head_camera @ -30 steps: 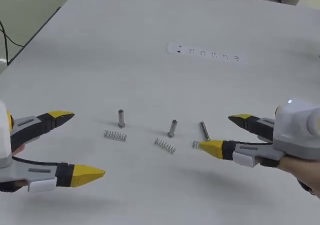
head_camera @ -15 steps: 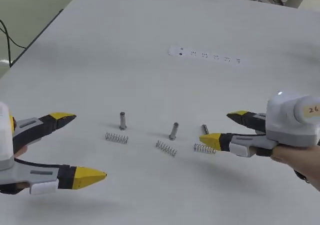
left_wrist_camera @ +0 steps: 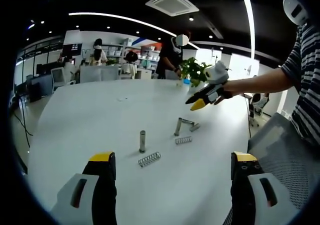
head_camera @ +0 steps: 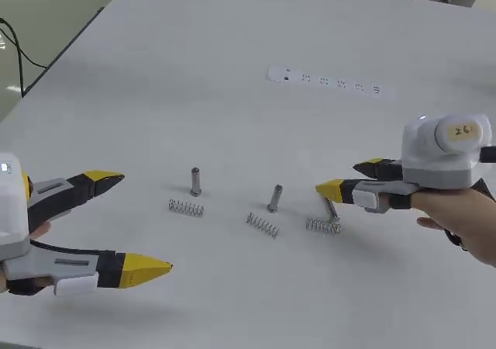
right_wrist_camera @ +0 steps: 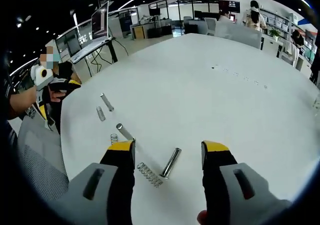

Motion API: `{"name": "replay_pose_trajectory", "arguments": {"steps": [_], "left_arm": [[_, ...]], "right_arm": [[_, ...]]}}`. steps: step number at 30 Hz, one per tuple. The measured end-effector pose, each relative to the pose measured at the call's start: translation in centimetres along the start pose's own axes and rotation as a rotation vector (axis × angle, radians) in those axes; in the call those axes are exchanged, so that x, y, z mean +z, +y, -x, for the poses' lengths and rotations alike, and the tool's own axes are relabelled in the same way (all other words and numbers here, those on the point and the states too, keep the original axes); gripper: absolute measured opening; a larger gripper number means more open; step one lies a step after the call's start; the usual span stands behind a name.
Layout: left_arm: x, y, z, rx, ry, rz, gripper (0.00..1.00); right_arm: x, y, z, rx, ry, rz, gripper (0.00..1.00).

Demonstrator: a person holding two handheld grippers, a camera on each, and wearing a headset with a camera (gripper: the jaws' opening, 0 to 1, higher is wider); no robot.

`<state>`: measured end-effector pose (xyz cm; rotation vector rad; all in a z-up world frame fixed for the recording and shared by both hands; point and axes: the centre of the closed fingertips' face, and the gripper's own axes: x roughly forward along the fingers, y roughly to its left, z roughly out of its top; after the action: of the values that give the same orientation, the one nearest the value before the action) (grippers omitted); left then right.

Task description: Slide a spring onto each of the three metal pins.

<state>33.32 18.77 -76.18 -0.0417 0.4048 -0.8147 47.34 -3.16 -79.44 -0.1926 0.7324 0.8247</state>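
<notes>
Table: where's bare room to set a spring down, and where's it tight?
Free: the wide band of table between the power strip and the pins; also the near strip below the springs. Crowded: the right end, where the right gripper hovers by the right pin and its spring.

On the worktop point(head_camera: 232, 93), left pin point(head_camera: 195, 181), middle pin point(head_camera: 274, 198) and right pin point(head_camera: 332, 212) form a row. Left spring point(head_camera: 186, 207), middle spring point(head_camera: 262, 225) and right spring point(head_camera: 322, 226) each lie just before their pin. A power strip point(head_camera: 324, 81) lies well behind the row.
</notes>
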Motion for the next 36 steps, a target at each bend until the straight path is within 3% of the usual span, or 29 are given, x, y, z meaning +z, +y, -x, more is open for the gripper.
{"name": "replay_pose_trajectory", "arguments": {"steps": [3, 7, 14, 26, 36], "left_arm": [[-0.1, 0.0, 0.0, 0.000, 0.001, 0.003, 0.94], [-0.3, 0.1, 0.2, 0.007, 0.003, 0.009, 0.93], [-0.4, 0.2, 0.3, 0.011, 0.005, 0.011, 0.93], [-0.6, 0.0, 0.4, 0.004, 0.015, -0.002, 0.96], [-0.8, 0.1, 0.8, 0.009, 0.017, 0.007, 0.97]], "right_arm": [[0.0, -0.4, -0.4, -0.003, 0.005, -0.046, 0.51], [-0.3, -1.0, -0.8, -0.026, 0.036, -0.053, 0.43], [-0.5, -1.1, -1.7, -0.023, 0.085, -0.066, 0.30], [-2.7, -1.0, -3.5, -0.023, 0.213, -0.094, 0.27], [-4.5, -1.1, -3.8, -0.024, 0.259, -0.104, 0.26]]}}
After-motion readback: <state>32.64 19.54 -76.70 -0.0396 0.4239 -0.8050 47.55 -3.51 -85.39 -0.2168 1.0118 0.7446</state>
